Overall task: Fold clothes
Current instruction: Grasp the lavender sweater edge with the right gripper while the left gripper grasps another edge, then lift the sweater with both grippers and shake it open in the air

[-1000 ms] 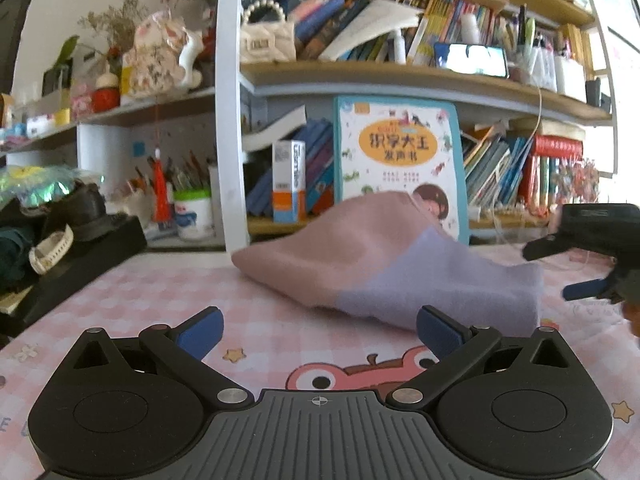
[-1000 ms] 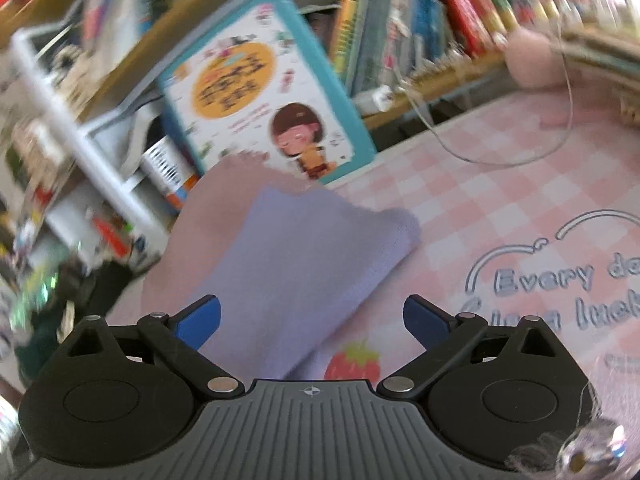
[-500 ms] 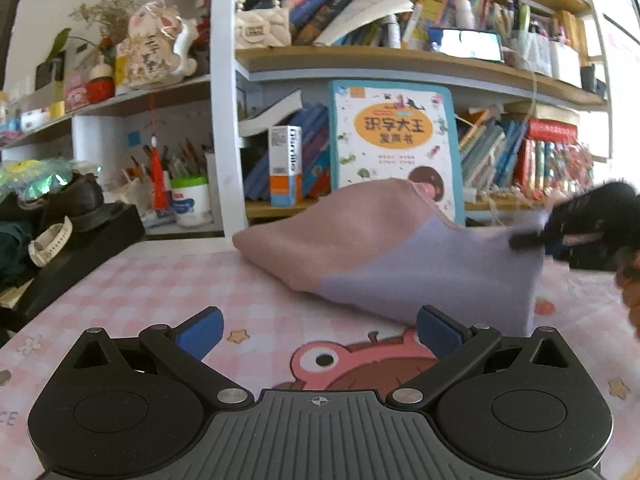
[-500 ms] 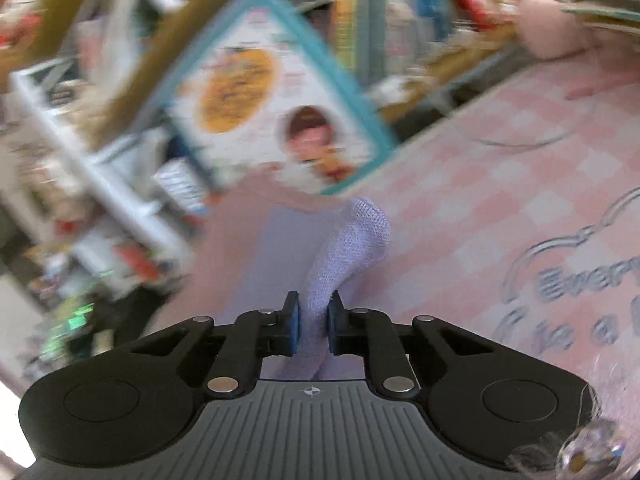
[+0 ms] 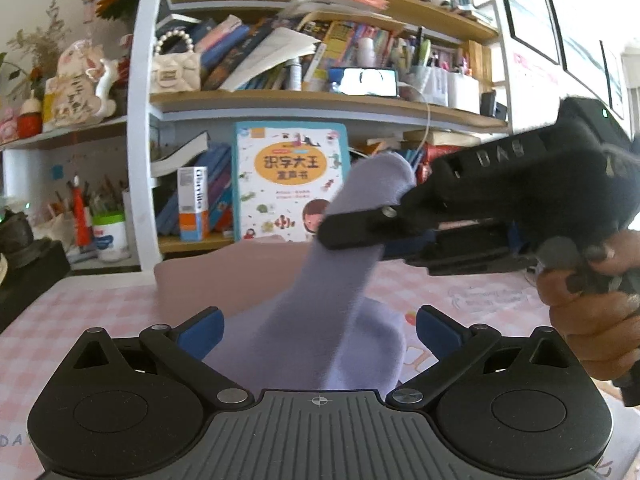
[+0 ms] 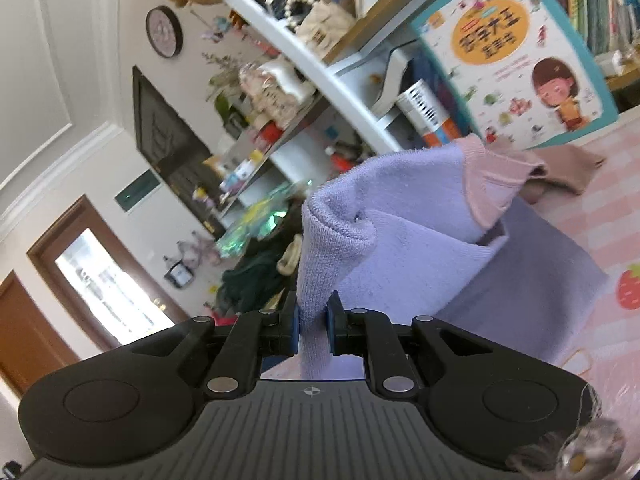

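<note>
A knit garment [image 5: 320,320], lilac with a dusty-pink part, lies on the pink checked table [image 5: 80,312]. My right gripper [image 6: 312,322] is shut on a lilac corner of the garment [image 6: 400,248] and holds it lifted off the table, so the cloth hangs in a peak. In the left wrist view the right gripper [image 5: 340,232] pinches that raised corner just ahead. My left gripper [image 5: 318,326] is open low over the table, and the lilac cloth lies between its blue fingers [image 5: 202,332] without being held.
A white bookshelf [image 5: 140,120] crammed with books rises right behind the table, with a teal picture book [image 5: 290,180] leaning at its foot. A hand [image 5: 592,308] holds the right gripper at the right. Dark bags and clutter [image 5: 24,248] sit at the left edge.
The right gripper shut on the lilac corner and has lifted it up and toward the left. The left gripper has moved forward, so the cloth now lies between its open fingers.
</note>
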Available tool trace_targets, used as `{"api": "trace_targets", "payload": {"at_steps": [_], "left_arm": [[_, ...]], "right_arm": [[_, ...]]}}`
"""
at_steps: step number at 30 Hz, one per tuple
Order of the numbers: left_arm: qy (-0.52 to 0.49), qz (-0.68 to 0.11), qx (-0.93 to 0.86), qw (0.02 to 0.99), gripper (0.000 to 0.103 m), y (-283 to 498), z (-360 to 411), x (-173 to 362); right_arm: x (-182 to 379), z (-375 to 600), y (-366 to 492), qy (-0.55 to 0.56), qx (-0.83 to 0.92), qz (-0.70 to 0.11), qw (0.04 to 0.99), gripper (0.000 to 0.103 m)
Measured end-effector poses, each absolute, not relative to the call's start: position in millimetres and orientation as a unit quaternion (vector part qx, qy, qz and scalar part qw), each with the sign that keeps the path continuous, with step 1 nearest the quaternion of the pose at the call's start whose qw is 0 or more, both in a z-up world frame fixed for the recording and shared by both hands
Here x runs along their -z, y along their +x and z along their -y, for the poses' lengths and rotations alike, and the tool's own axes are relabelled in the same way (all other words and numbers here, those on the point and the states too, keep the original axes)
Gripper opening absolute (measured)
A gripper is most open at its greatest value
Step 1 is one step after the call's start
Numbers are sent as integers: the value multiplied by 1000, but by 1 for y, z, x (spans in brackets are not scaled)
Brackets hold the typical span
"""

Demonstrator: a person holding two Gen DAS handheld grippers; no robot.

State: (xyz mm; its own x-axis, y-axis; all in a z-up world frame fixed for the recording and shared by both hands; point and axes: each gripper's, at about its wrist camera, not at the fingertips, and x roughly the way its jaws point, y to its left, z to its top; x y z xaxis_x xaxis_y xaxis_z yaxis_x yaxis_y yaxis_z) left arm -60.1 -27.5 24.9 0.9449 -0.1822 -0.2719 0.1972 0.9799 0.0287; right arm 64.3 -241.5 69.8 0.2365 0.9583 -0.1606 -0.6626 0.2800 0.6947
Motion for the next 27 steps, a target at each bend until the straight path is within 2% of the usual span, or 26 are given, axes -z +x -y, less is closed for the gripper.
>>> {"api": "trace_targets", "payload": {"at_steps": [3,5,6,7,9,10,11,12,13,15,18,27], "left_arm": [[33,-140,87,986,100,-55,30,-20],[27,-146,75,986,91,-49,26,-17],[18,-151,70,986,77,-46,21,-15],[8,-155,65,986,53,-43,17,-14],[-11,-165,55,985,32,-36,7,-10],[-20,-169,51,984,23,-33,3,-9],[-25,-170,50,984,20,-34,-2,-9],[-30,-171,49,984,19,-34,-6,-8],[-34,-172,48,983,18,-35,-10,-8],[-24,-164,43,985,17,-43,-15,-10],[-13,-159,41,986,17,-54,-21,-13],[-11,-164,33,986,17,-78,-41,-12]], "right_arm": [[-73,238,57,256,-555,-294,735,12],[-72,238,55,259,-556,-298,731,12],[-71,238,55,261,-555,-299,731,12],[-69,238,56,261,-553,-301,732,12],[-64,240,57,264,-546,-308,733,12],[-61,241,58,266,-542,-314,733,16],[-57,244,60,273,-536,-320,732,18],[-52,246,62,282,-528,-325,732,33],[-48,251,63,290,-519,-327,735,62],[-38,264,67,307,-496,-323,745,78],[-19,279,82,349,-468,-342,737,87],[11,251,129,414,-450,-398,684,87]]}}
